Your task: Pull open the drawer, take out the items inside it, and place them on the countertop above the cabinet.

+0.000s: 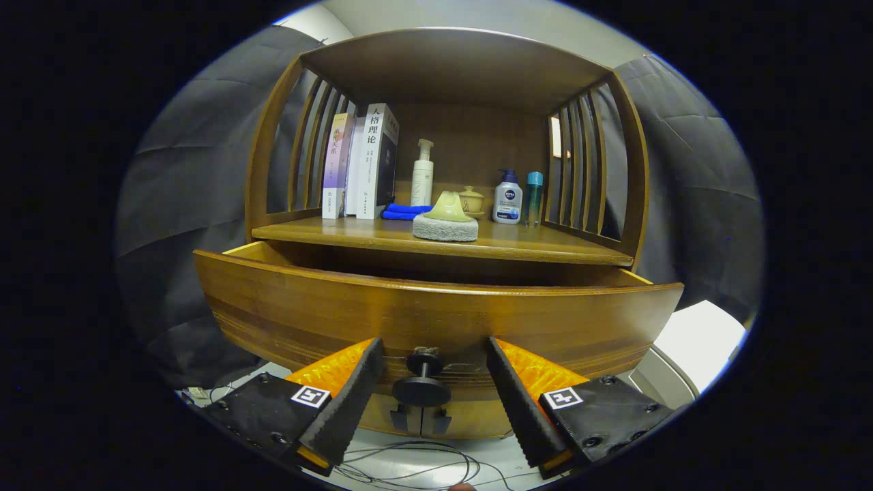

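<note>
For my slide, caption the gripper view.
Hand-held gripper open around the knob of the pulled-out drawer.

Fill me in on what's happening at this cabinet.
A person's handheld gripper sits at the wooden drawer, fingers open on either side of its dark knob, not pressing it. The drawer is pulled partly out. A scrubbing sponge sits on the countertop above, among books and bottles.

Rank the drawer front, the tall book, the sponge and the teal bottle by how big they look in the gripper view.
1. Drawer front, though it is nearest the camera.
2. Tall book.
3. Sponge.
4. Teal bottle.
The open tool straddles the drawer knob.
</note>
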The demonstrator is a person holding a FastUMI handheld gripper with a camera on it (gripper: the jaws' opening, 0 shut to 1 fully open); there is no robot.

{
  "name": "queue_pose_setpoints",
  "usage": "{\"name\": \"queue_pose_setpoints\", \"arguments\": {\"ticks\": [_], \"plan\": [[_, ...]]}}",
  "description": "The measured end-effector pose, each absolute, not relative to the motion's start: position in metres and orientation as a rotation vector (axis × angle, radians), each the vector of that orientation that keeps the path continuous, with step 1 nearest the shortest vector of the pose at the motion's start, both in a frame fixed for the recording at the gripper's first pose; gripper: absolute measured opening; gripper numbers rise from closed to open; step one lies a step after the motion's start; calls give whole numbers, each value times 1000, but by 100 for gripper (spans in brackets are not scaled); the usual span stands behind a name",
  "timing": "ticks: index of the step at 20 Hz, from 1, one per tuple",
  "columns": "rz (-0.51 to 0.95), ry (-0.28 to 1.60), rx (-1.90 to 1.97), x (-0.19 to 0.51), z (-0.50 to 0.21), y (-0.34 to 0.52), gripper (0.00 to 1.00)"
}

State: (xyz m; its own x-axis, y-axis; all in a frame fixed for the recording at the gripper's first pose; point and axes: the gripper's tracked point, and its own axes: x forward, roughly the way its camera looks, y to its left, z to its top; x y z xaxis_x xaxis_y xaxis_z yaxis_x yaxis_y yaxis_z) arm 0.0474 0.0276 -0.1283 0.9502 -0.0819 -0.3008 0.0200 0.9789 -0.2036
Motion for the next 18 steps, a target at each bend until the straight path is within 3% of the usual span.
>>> {"name": "queue_pose_setpoints", "arguments": {"ticks": [18], "plan": [[-78,282,-212,100,-134,27,98]]}}
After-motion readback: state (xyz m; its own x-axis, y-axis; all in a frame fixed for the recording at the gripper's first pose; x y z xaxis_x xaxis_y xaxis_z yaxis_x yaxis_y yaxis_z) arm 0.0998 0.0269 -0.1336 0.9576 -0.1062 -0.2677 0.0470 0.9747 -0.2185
